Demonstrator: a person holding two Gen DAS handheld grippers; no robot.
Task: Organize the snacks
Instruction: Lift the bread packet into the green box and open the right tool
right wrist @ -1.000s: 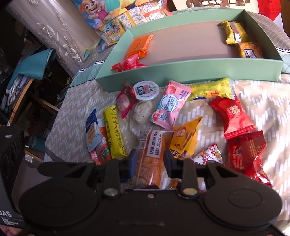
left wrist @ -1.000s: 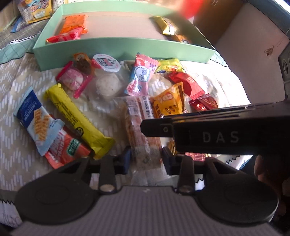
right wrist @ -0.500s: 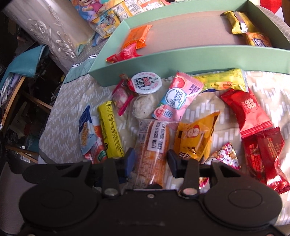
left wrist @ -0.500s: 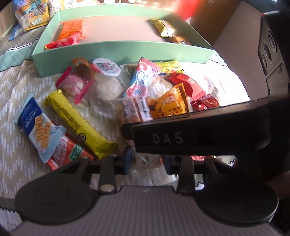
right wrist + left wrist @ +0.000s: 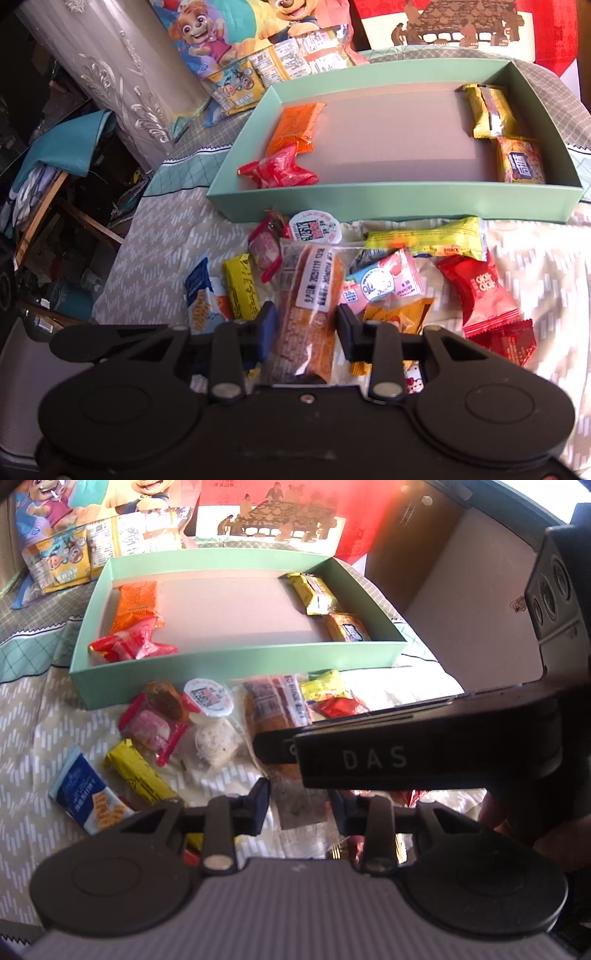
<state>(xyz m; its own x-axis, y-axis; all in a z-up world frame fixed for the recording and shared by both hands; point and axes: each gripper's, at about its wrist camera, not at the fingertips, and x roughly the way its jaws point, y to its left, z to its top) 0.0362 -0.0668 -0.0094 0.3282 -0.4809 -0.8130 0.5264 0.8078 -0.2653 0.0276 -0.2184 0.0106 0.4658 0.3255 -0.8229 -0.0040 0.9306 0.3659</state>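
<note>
A long orange cake in a clear wrapper [image 5: 310,302] hangs lifted off the patterned cloth, over the other loose snacks. My right gripper [image 5: 306,325] has it between its fingers, and the jaws are closing with the pads against the wrapper. My left gripper [image 5: 299,805] is shut on the wrapper's clear near end [image 5: 295,805]. The right gripper's black body [image 5: 424,757] crosses in front of it and hides the cake's middle. Beyond stands the mint-green box [image 5: 369,203] with an orange packet [image 5: 295,125], a red candy [image 5: 280,171] and yellow packets [image 5: 487,110] inside.
Loose snacks lie before the box: yellow bar [image 5: 140,775], blue cracker packet [image 5: 88,797], round jelly cup [image 5: 208,696], pink packet [image 5: 384,284], red packets [image 5: 480,291]. Cartoon snack bags [image 5: 240,85] stand behind. The table drops off at the left [image 5: 74,221].
Both grippers have risen with the cake, which now hangs over the pink packet and jelly cup. The right jaws widened briefly, then narrowed again. More of the box shows.
</note>
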